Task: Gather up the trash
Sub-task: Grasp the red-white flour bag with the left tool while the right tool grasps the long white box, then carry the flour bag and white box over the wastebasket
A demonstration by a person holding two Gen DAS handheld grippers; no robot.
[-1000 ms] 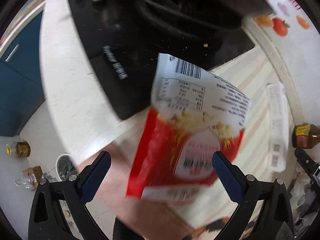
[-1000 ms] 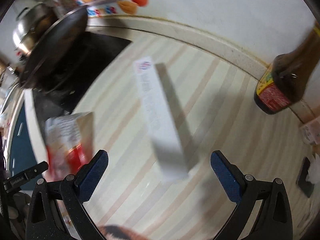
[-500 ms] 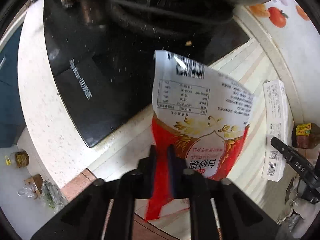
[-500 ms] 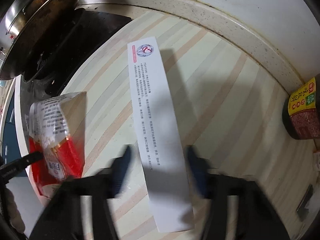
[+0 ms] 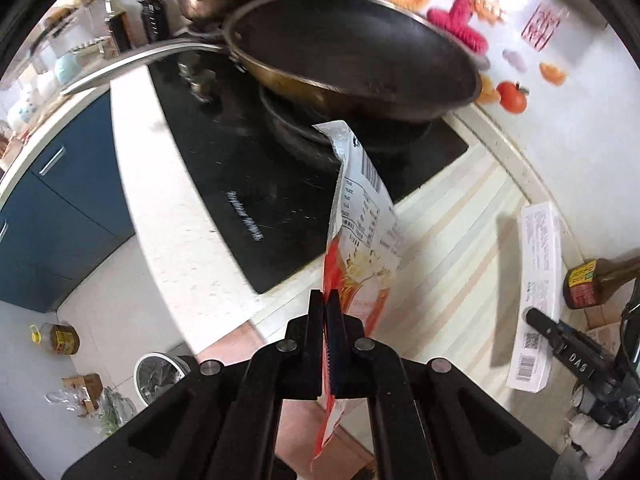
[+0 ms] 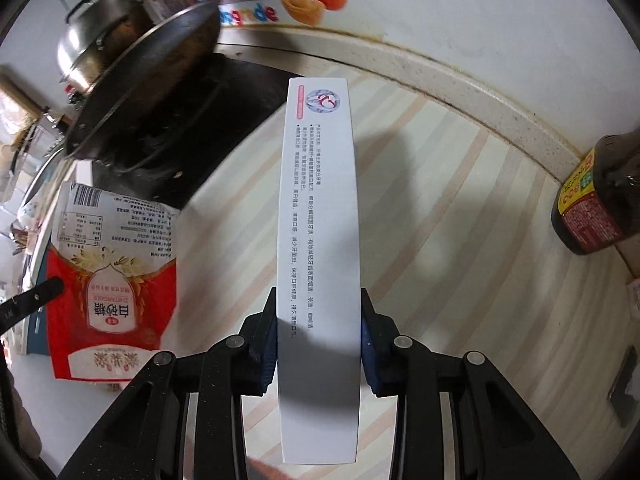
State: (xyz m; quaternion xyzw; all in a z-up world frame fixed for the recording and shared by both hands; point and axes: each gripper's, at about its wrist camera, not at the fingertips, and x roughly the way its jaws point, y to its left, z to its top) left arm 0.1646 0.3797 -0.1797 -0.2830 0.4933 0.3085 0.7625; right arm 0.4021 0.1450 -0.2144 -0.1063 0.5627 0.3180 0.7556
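A red and white sugar bag hangs edge-on above the counter's front edge, and my left gripper is shut on its lower red part. In the right wrist view the same bag shows flat at the left, with a left finger against it. A long white toothpaste box runs forward between my right gripper's jaws, which are closing, their blue pads against both long sides. The left wrist view shows the box at the far right, above the striped mat.
A dark frying pan sits on the black cooktop, a lidded steel pot behind it. A brown sauce bottle stands by the wall at the right. Below the counter are blue cabinets and a waste bin on the floor.
Both grippers went from wide open to closed: the left onto the bag, the right onto the box. The left has risen with the bag, which now hangs edge-on.
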